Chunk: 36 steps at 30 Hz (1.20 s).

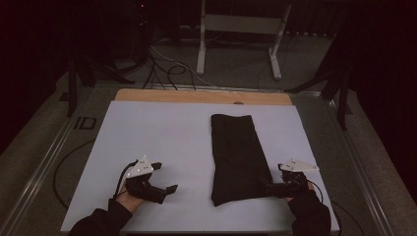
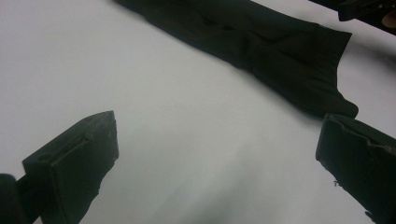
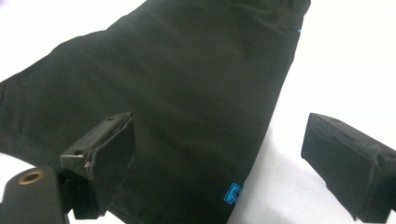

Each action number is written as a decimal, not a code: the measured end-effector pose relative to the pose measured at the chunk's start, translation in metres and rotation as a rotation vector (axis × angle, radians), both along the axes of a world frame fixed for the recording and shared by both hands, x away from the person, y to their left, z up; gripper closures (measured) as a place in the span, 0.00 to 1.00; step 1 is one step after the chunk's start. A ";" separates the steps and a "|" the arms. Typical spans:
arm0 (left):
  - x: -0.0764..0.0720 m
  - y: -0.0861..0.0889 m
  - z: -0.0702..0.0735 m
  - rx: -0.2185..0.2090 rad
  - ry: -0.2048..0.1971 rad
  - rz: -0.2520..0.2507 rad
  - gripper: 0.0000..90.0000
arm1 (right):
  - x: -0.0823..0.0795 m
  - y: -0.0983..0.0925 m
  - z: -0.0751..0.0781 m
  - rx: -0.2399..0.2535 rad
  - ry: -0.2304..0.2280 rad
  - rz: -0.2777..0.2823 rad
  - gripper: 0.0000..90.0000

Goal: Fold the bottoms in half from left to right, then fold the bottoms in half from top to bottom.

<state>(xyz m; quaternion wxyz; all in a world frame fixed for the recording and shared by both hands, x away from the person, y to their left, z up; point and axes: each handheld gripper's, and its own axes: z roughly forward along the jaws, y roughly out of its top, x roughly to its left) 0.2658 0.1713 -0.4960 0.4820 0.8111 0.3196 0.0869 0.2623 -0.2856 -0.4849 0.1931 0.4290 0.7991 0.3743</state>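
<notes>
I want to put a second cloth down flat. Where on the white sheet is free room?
Free: the wide patch between the white sheet's left edge and the folded black cloth. Crowded: the strip beside the cloth, near the right hand-held gripper.

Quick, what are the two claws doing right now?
Left claw: open, holding nothing, above the white sheet.
Right claw: open, holding nothing, at the black cloth.

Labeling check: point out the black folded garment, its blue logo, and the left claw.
black folded garment [image 1: 236, 157], high view, middle of the cloth.
blue logo [image 3: 233, 192], right gripper view, print near the garment's edge.
left claw [image 1: 166, 178], high view, gap between its two open jaws.
</notes>
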 end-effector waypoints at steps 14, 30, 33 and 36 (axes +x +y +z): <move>-0.001 0.000 0.003 -0.006 0.005 -0.006 0.00 | -0.003 0.007 0.003 -0.040 -0.050 0.045 0.11; -0.002 -0.022 0.030 -0.008 0.031 -0.129 0.00 | -0.008 0.016 0.034 -0.025 -0.075 0.089 0.11; 0.001 -0.030 0.037 -0.004 0.024 -0.147 0.00 | -0.005 0.016 0.041 -0.035 -0.098 0.093 0.11; 0.002 -0.033 0.042 0.002 0.018 -0.151 0.00 | -0.002 0.015 0.049 -0.022 -0.113 0.089 0.11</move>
